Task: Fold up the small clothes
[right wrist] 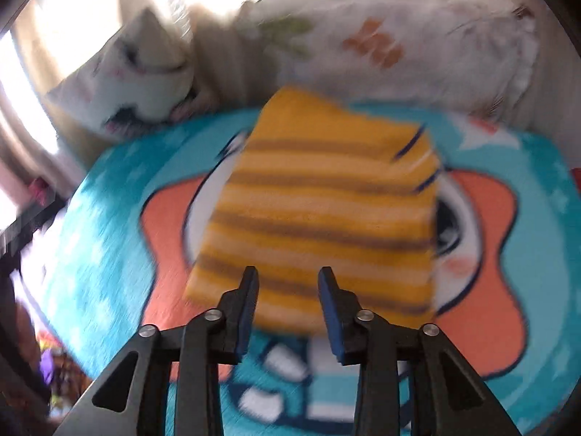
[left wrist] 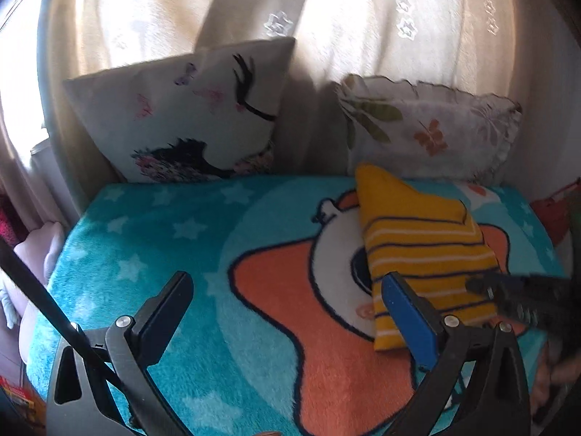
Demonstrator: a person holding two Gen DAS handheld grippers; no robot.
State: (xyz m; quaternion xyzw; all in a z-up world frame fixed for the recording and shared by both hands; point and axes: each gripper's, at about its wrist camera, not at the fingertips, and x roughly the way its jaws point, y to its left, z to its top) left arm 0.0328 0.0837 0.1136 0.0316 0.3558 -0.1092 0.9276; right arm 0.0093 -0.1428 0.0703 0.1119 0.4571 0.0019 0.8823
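A folded yellow garment [left wrist: 421,239] with white and dark stripes lies on the turquoise cartoon blanket [left wrist: 152,254]. My left gripper [left wrist: 290,287] is open and empty, its right finger beside the garment's near left edge. My right gripper [left wrist: 483,287] enters from the right over the garment's near end. In the blurred right wrist view the garment [right wrist: 319,196] lies just ahead of my right gripper [right wrist: 288,279], whose jaws stand apart with nothing between them.
A white cushion with a lash-and-unicorn print [left wrist: 196,116] and a floral cushion [left wrist: 428,127] lean against pale curtains [left wrist: 363,18] at the back. A lilac soft thing [left wrist: 40,254] lies off the blanket's left edge. A red item [left wrist: 552,210] sits at far right.
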